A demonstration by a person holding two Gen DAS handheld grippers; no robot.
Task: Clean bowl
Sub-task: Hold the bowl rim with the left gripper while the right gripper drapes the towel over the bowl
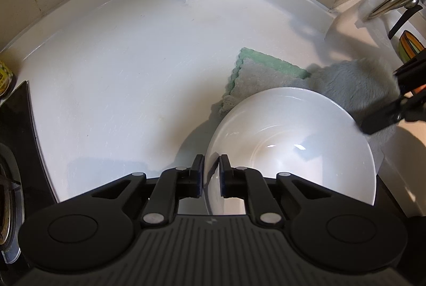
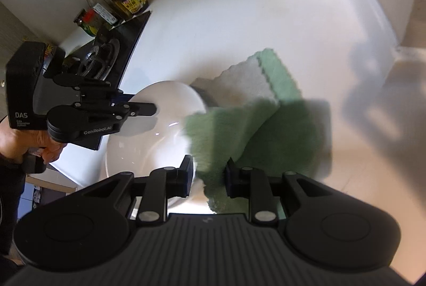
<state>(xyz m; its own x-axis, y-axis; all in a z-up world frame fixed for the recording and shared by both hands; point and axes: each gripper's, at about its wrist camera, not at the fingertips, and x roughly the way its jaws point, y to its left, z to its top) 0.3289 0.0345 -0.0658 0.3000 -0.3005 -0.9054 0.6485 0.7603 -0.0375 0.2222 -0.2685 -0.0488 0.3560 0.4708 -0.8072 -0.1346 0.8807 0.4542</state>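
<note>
The left gripper's (image 1: 211,166) fingers are clamped on the near rim of the white bowl (image 1: 293,150), low and right of centre in the left wrist view, tilted on the white counter (image 1: 119,73). The right gripper's (image 2: 210,169) fingers stand apart around a fold of the green cloth (image 2: 266,131), though whether they press it cannot be told. The cloth drapes the bowl's far edge, so wiping appears barely begun, with the interior left to rub.

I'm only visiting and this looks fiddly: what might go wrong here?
1. The left gripper pinches only the thin rim of the bowl; the bowl could slip or tip.
2. The right gripper looks loose around the cloth, which might drop.
3. The stove is close by.
</note>
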